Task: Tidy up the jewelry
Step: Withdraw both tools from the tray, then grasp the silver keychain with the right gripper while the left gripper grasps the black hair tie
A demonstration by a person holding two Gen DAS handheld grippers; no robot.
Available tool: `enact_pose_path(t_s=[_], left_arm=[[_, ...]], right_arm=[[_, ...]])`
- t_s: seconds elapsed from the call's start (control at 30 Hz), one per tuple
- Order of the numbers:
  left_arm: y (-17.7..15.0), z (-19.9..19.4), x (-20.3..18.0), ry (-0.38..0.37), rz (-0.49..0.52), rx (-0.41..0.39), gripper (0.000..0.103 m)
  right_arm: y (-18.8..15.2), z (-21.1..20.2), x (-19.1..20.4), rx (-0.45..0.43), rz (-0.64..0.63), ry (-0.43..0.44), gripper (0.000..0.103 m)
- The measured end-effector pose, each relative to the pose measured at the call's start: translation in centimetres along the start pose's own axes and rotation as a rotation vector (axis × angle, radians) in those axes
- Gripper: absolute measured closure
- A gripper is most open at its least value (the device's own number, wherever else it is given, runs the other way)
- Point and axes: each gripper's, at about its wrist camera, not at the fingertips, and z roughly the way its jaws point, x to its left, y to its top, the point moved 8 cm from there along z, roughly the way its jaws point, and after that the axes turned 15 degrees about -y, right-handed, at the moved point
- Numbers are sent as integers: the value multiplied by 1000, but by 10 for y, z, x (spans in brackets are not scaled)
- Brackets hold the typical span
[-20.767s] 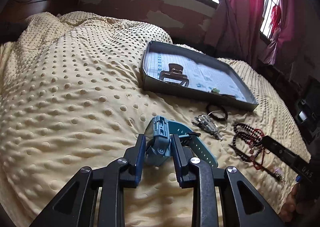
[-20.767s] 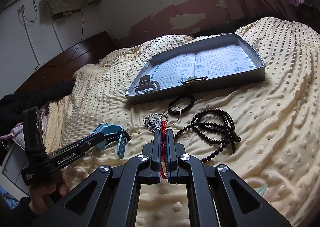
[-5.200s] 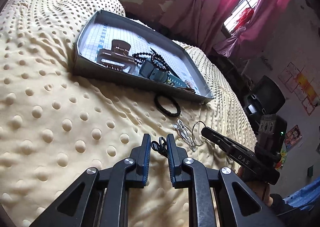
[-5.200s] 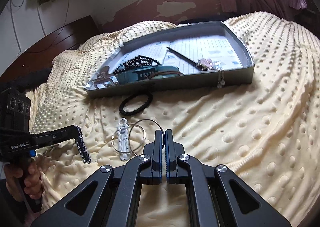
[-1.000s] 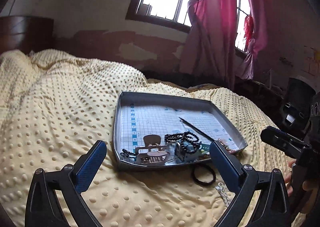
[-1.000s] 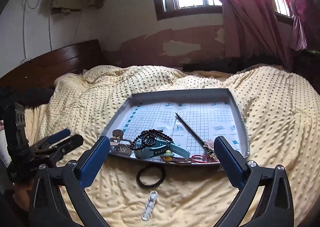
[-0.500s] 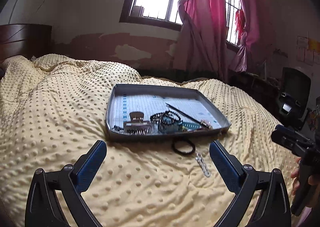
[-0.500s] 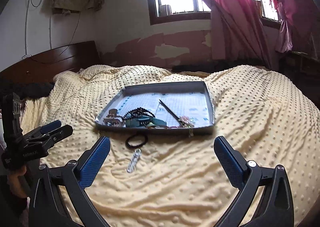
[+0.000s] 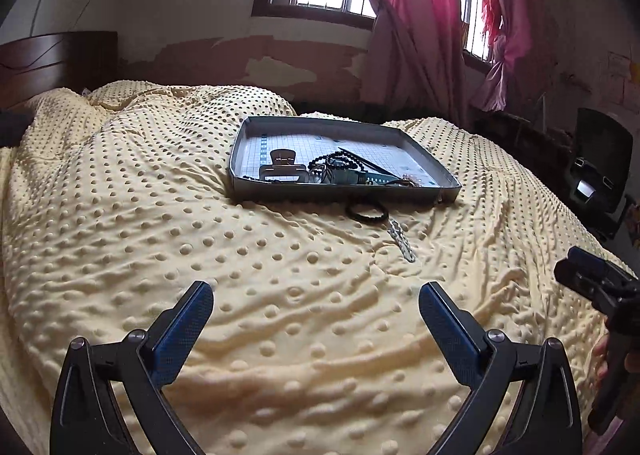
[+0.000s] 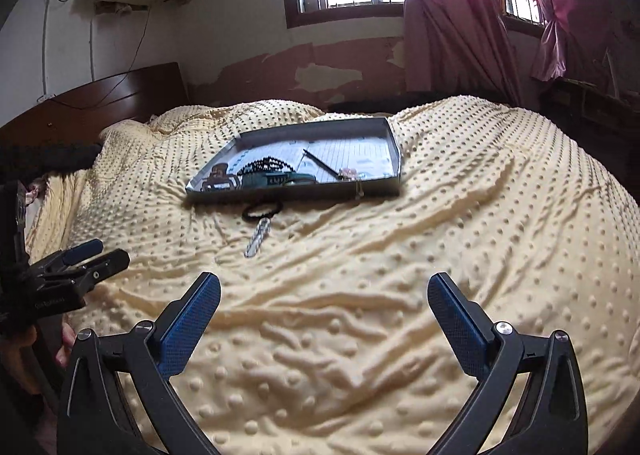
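A grey tray point(image 9: 340, 197) point(image 10: 376, 185) lies far off on the yellow dotted bedspread. In it sit a brown hair claw point(image 9: 282, 167), black beads point(image 9: 335, 161) point(image 10: 267, 163), a teal watch point(image 9: 345, 176) point(image 10: 276, 177) and a thin dark stick point(image 10: 320, 164). In front of the tray, on the bedspread, rest a black bracelet point(image 9: 367, 211) point(image 10: 262, 211) and a silver chain piece point(image 9: 401, 241) point(image 10: 258, 238). My left gripper point(image 9: 316, 307) stands wide open and empty, well short of them. My right gripper point(image 10: 325, 297) is also wide open and empty.
The bedspread point(image 9: 160, 239) fills the near ground in both views. A dark wooden headboard point(image 10: 100, 103) stands at the left. Red curtains point(image 9: 420, 23) hang by the window. A dark chair point(image 9: 600, 171) stands at the right of the bed. A hand point(image 10: 24, 343) holds the other gripper.
Both grippers have drawn back from the tray, which looks smaller and farther away. Both stay wide open. The bracelet and chain lie where they were.
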Motion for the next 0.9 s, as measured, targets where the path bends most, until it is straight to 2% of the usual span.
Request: enact_pose_path(t_s=[0.33,0.53,0.9], left_arm=[[-6,2,-2,25,30,21,0],[-10,8,7,14,-27,50,0],[3,18,29,81,-49,52,0]], right_arm=[[-35,13,2,87,40,0,1],[-36,17,2,92,44,1,1],[-20,29,9,84,33,13,1]])
